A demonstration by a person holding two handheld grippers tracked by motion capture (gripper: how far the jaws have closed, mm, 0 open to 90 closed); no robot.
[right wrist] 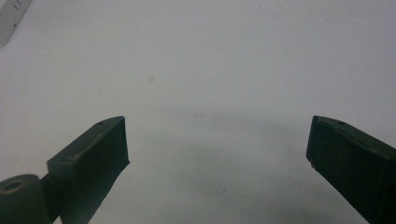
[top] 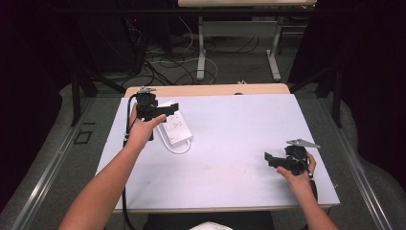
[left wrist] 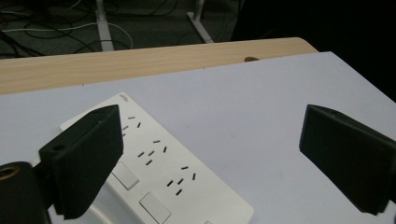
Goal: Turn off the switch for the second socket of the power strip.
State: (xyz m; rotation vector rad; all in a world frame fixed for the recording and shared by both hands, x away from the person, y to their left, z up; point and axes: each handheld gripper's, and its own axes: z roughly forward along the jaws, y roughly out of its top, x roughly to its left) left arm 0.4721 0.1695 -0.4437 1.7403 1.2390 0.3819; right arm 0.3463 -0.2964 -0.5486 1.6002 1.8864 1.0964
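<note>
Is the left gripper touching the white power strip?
Apart: in the left gripper view the left gripper stands wide open above the power strip.

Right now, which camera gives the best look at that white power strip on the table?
The left gripper view: the power strip lies close up, its socket slots and switches plain. The high view shows the whole strip with its white cord, but small. The right gripper view catches just one corner at its top left edge.

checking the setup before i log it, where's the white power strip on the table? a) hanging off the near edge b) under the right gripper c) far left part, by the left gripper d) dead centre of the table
c: in the high view the white power strip lies on the far left of the table, right by the left gripper, whose jaws stand open above it.
</note>
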